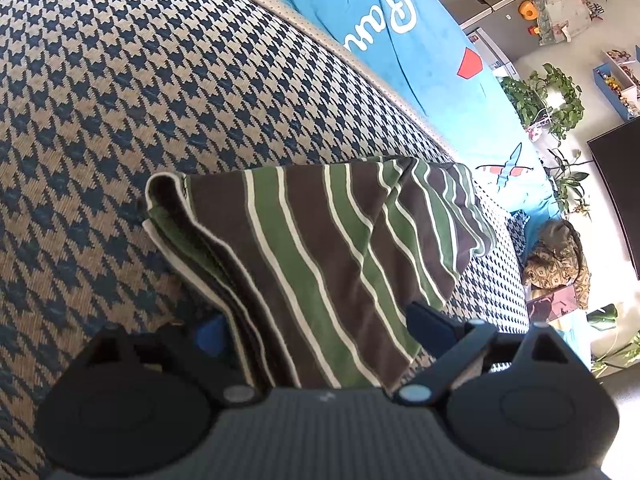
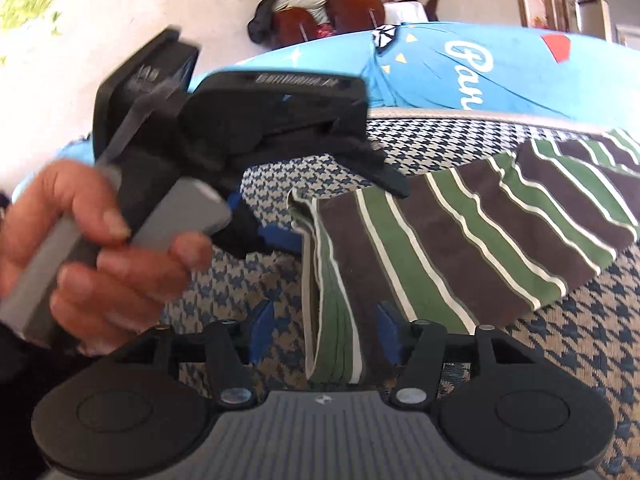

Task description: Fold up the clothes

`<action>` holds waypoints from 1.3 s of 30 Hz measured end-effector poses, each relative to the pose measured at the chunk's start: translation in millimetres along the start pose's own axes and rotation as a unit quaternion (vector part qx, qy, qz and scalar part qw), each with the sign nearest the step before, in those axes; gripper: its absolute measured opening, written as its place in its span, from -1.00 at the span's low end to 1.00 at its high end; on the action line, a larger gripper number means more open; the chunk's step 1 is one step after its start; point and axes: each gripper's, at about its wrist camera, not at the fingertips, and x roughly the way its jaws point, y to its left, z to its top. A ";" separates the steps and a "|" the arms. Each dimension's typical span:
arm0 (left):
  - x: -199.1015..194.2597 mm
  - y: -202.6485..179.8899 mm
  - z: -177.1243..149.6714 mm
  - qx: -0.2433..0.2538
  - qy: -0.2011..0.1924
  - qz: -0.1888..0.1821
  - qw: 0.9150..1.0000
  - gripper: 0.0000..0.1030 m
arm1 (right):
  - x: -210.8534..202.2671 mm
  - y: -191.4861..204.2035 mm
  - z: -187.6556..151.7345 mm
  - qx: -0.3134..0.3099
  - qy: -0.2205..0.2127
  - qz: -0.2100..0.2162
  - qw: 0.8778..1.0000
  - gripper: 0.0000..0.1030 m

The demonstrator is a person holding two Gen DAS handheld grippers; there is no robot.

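Note:
A folded garment with brown, green and white stripes point(image 1: 320, 248) lies on a houndstooth-patterned cover point(image 1: 140, 100). My left gripper point(image 1: 320, 328) is open, its two fingers straddling the garment's near edge, one on each side. In the right wrist view the same garment point(image 2: 460, 232) shows its stacked folded edge running toward the camera. My right gripper point(image 2: 324, 332) is open with that layered edge between its blue pads. A hand point(image 2: 100, 252) holds the left gripper point(image 2: 338, 212) at the garment's far corner, its jaws apart over the fabric.
A bright blue cover with white lettering point(image 1: 400, 40) point(image 2: 460, 80) lies beyond the houndstooth cover point(image 2: 580, 340). Potted plants point(image 1: 548, 96), a dark screen point(image 1: 620, 184) and a patterned cushion point(image 1: 556, 264) stand off to the right. Chairs piled with clothes point(image 2: 332, 12) sit by the far wall.

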 end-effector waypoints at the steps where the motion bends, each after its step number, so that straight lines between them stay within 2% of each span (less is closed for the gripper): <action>1: -0.1 -0.8 0.7 0.000 0.001 0.000 1.000 0.83 | 2.6 3.8 -1.1 -0.014 -0.001 -0.007 1.000 0.08; 11: 2.4 -1.5 1.0 0.003 0.006 0.009 1.000 0.83 | 32.5 31.0 -12.9 -0.127 -0.004 -0.085 0.988 0.02; 13: 2.1 -0.1 0.2 0.004 0.006 0.012 1.000 0.83 | 33.4 28.1 -11.2 -0.118 -0.006 -0.086 0.989 -0.32; 14: 1.8 0.6 -0.6 0.007 0.004 0.016 1.000 0.84 | 33.4 26.1 -9.8 -0.111 -0.005 -0.085 0.990 -0.63; 15: 1.2 1.7 -1.2 0.012 0.001 0.024 1.000 0.86 | 32.5 23.3 -8.5 -0.102 -0.005 -0.084 0.991 -0.73; 17: 0.2 5.8 -1.6 0.015 -0.003 0.038 0.999 0.88 | 30.3 17.5 -6.0 -0.082 -0.004 -0.082 0.993 -0.78; 25: -0.5 15.7 2.5 0.005 -0.013 0.024 1.000 0.91 | 15.4 -5.9 5.1 -0.002 -0.021 -0.045 0.999 -0.81; 30: 2.5 17.7 4.1 -0.002 -0.015 0.007 1.000 0.89 | 4.9 -25.1 12.7 0.060 -0.035 -0.027 0.997 -0.81; 34: 10.4 11.1 6.8 0.003 -0.019 0.014 1.000 0.86 | -3.2 -25.6 15.9 0.083 -0.041 -0.019 0.996 -0.81; 37: 16.2 6.7 9.2 0.005 -0.021 0.020 1.000 0.72 | -5.6 -18.7 16.3 0.085 -0.038 -0.018 0.995 -0.81; 39: 19.8 3.5 10.0 0.009 -0.021 0.023 0.999 0.45 | -3.0 -19.1 21.6 0.086 -0.038 -0.015 0.995 -0.81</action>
